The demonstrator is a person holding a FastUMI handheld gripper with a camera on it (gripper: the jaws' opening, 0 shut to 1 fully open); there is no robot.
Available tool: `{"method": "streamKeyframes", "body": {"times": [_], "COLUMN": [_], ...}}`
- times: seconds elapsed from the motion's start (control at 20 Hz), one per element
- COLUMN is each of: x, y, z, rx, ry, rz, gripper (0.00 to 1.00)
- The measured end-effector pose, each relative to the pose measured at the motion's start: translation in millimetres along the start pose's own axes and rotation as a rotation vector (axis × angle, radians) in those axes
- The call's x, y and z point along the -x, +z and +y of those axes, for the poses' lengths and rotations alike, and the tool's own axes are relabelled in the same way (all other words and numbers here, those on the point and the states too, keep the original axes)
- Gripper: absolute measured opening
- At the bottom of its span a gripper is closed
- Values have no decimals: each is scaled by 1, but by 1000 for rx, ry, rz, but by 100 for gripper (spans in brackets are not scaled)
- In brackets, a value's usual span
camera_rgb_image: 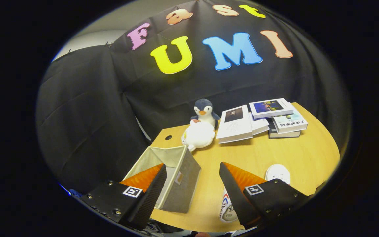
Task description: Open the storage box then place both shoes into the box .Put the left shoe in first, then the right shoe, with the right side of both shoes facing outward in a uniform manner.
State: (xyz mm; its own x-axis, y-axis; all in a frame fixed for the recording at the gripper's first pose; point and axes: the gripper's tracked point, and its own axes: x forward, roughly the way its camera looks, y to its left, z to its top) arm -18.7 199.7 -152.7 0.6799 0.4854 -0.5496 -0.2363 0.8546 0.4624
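An open grey fabric storage box [173, 171] stands on the wooden table [275, 154], partly behind my left finger [150, 194]. My gripper [192, 171] hovers above the table, open, with nothing between its fingers. One white shoe [277, 172] peeks out beyond the right finger [239, 194]. A second white shoe [226, 209] with red and blue marks lies under that same finger, mostly hidden by it.
A penguin plush [205, 112] and a white plush [198, 135] sit just beyond the box. Several books [262, 120] lie stacked at the far right of the table. A round cable hole [168, 137] is in the table's far left corner.
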Motion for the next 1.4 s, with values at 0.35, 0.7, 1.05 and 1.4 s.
{"method": "streamKeyframes", "body": {"times": [0.35, 0.7, 1.05, 1.4], "x": [-17, -39, -50, -57], "y": [-27, -63, -111, -147], "z": [-49, -97, -122, -143], "rx": [-12, 11, -53, -26], "ry": [-67, -152, -170, -197], "rz": [56, 131, 275, 378], "gripper": [98, 98, 98, 98]}}
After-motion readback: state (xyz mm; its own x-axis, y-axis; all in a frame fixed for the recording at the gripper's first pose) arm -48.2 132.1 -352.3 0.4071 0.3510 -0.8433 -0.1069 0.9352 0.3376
